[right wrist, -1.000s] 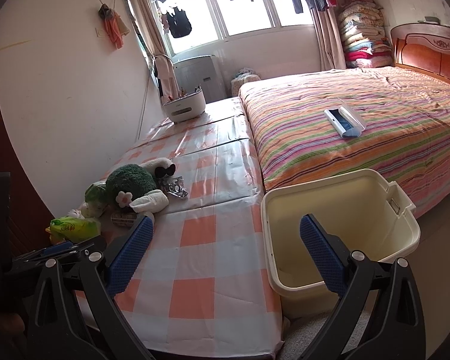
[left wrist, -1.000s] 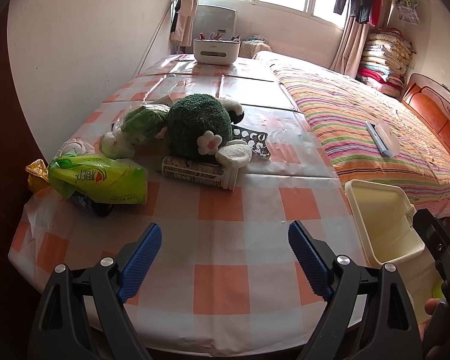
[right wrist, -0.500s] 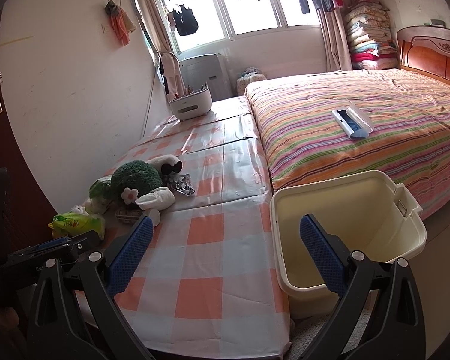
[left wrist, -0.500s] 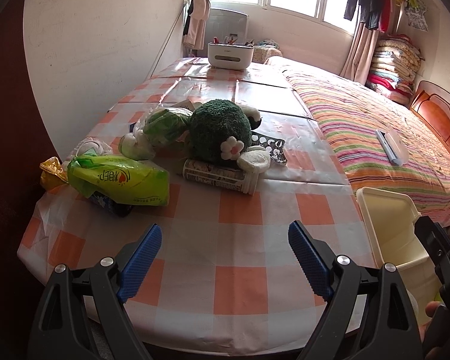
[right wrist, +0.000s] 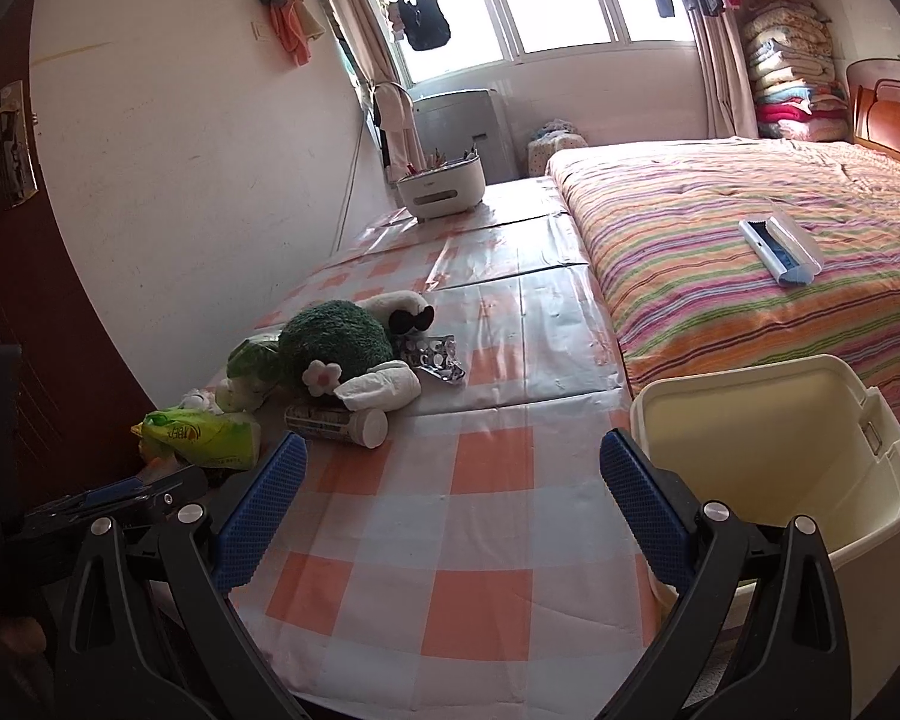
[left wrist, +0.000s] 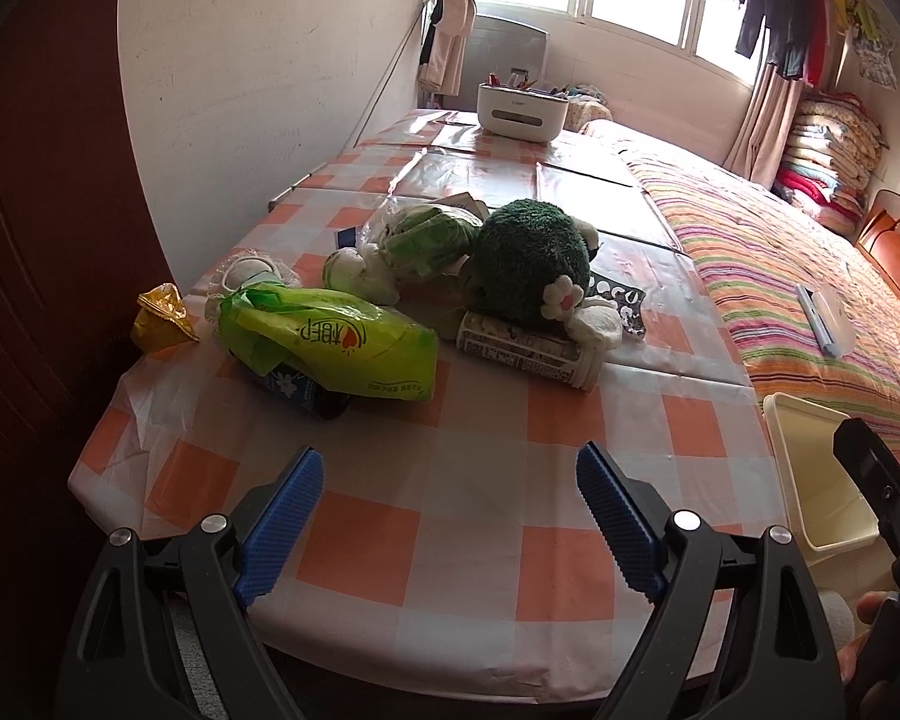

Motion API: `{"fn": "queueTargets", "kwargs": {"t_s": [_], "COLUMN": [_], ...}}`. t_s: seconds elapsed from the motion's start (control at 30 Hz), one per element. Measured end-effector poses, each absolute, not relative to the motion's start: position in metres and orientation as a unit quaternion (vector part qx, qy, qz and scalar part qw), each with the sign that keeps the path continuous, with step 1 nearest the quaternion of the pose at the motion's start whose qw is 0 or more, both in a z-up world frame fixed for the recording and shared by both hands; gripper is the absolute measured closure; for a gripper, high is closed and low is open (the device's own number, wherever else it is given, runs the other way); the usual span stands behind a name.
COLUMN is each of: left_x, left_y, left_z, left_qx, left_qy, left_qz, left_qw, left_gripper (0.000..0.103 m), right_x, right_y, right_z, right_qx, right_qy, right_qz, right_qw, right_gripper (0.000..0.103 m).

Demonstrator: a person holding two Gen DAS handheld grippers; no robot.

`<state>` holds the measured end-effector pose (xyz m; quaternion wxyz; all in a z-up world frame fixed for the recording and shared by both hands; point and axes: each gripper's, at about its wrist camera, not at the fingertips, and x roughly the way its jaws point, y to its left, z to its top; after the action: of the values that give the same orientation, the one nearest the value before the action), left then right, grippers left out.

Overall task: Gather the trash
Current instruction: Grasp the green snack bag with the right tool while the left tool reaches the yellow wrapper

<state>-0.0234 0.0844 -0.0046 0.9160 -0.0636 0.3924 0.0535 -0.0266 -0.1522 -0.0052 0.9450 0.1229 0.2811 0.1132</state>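
A heap of items lies on the checked table (left wrist: 480,420): a green plastic bag (left wrist: 330,342), a lying printed can (left wrist: 528,354), a yellow wrapper (left wrist: 159,318), a silver wrapper (left wrist: 621,303), a clear bag of greens (left wrist: 432,234) and a green plush toy (left wrist: 531,264). The heap also shows in the right wrist view, with the can (right wrist: 336,423) nearest. A cream bin (right wrist: 768,450) stands at the table's right side, empty. My left gripper (left wrist: 450,516) is open and empty above the table's near edge. My right gripper (right wrist: 450,504) is open and empty, between the heap and the bin.
A bed with a striped cover (right wrist: 750,252) runs along the table's right side, with a white-and-blue case (right wrist: 780,246) on it. A white organiser box (left wrist: 522,111) stands at the table's far end. A wall (left wrist: 270,90) and a dark door (left wrist: 30,240) bound the left.
Both grippers have drawn back and turned a little: the heap has shifted right in the left view, and the bin sits further right in the right view. Both stay open.
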Motion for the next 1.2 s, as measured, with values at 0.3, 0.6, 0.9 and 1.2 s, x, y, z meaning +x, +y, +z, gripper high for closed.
{"fn": "queueTargets", "kwargs": {"t_s": [0.3, 0.6, 0.9, 1.2], "left_x": [-0.04, -0.06, -0.07, -0.067], "left_y": [0.14, 0.197, 0.225, 0.232], "left_z": [-0.016, -0.022, -0.028, -0.036], "left_qx": [-0.093, -0.137, -0.158, -0.165], "left_qy": [0.402, 0.404, 0.401, 0.409], "left_qz": [0.115, 0.172, 0.193, 0.193], "left_qw": [0.904, 0.888, 0.881, 0.877], "left_gripper": [0.019, 0.019, 0.019, 0.019], "right_x": [0.005, 0.032, 0.058, 0.081], "right_y": [-0.087, -0.016, 0.061, 0.114], "right_z": [-0.007, -0.016, -0.013, -0.033], "right_qx": [0.082, 0.047, -0.059, -0.129], "right_qy": [0.313, 0.353, 0.358, 0.381], "right_qz": [0.194, 0.272, 0.378, 0.401], "right_qw": [0.926, 0.894, 0.852, 0.823], "right_gripper": [0.006, 0.006, 0.006, 0.043]}}
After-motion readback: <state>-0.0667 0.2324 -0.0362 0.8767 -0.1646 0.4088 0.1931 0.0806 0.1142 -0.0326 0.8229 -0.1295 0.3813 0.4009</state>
